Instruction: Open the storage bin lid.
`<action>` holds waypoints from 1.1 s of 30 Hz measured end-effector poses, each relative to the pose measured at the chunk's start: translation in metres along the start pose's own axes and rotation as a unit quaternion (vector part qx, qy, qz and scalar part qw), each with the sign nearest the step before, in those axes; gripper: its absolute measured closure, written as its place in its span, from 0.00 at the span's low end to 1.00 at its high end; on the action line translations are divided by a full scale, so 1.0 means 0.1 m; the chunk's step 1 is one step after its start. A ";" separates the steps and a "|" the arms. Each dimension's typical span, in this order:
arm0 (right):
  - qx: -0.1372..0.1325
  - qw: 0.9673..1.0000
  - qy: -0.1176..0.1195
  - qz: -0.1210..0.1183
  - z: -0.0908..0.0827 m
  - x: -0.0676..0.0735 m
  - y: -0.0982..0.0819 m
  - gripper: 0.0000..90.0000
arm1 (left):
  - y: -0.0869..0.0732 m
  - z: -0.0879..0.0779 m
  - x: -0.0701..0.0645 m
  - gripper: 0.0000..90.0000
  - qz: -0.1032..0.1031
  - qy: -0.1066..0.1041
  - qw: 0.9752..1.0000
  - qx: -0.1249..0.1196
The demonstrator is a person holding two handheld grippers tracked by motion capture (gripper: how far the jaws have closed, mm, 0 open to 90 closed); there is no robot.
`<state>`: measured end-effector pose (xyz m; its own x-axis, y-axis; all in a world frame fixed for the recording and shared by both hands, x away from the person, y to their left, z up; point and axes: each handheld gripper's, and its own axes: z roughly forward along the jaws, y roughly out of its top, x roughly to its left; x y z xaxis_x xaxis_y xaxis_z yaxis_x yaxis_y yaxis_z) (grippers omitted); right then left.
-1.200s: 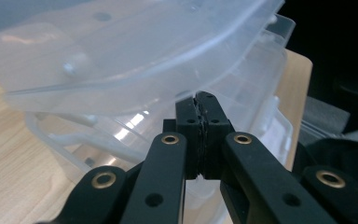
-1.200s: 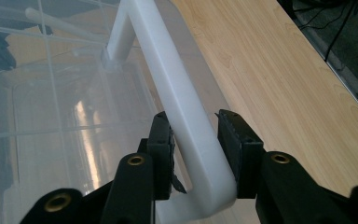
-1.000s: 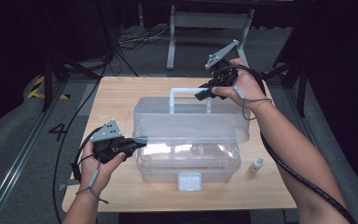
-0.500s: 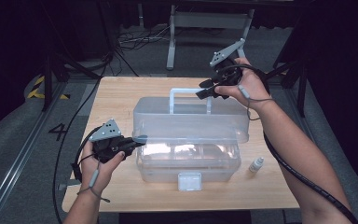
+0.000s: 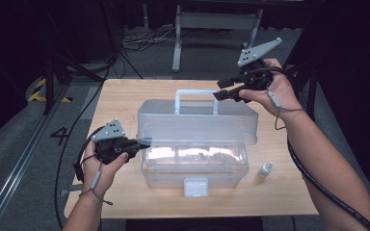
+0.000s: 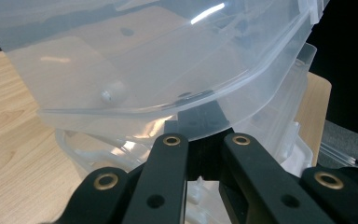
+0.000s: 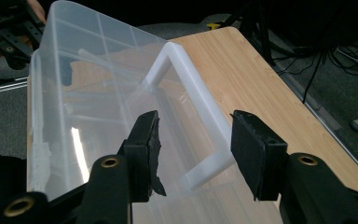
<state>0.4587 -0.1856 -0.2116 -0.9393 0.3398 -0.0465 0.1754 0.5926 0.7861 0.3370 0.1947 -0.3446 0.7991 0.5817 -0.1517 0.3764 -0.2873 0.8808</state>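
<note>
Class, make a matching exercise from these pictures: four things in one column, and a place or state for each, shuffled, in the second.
Things:
1. left gripper
2. right gripper
3. small bottle
4. lid handle

Places or states:
A. stands on the table, right of the box
B. jaws apart, nothing between the pads
C. sticks up, white, on the clear lid
D. shut at the lid's left edge

Pairs: 1-D, 2-B, 3-A, 4-C

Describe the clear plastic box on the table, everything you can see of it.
The clear plastic box sits mid-table, see-through with a frosted look. Its lid is raised off the base, white handle on top, square latch in front. The left claw is shut on the lid's left edge; the right claw is open near the handle, off it.
</note>
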 end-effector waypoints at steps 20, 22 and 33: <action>-0.014 0.998 -0.044 0.037 -0.68 0.11 -0.59 0.63 | 0.05 -0.01 0.01 0.99 0.005 -0.002 1.000 0.012; -0.011 0.998 -0.049 0.043 -0.72 0.09 -0.65 0.63 | 0.06 -0.01 0.01 0.99 0.007 -0.001 1.000 0.013; -0.018 0.994 -0.083 0.064 -0.87 0.28 -1.06 0.69 | 0.05 0.00 0.00 0.99 0.008 0.000 1.000 0.014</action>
<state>0.3883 -0.3025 -0.2432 -0.8480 0.5281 -0.0444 0.2764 0.5122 0.8131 0.3390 0.1938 -0.3397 0.8048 0.5775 -0.1371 0.3767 -0.3185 0.8698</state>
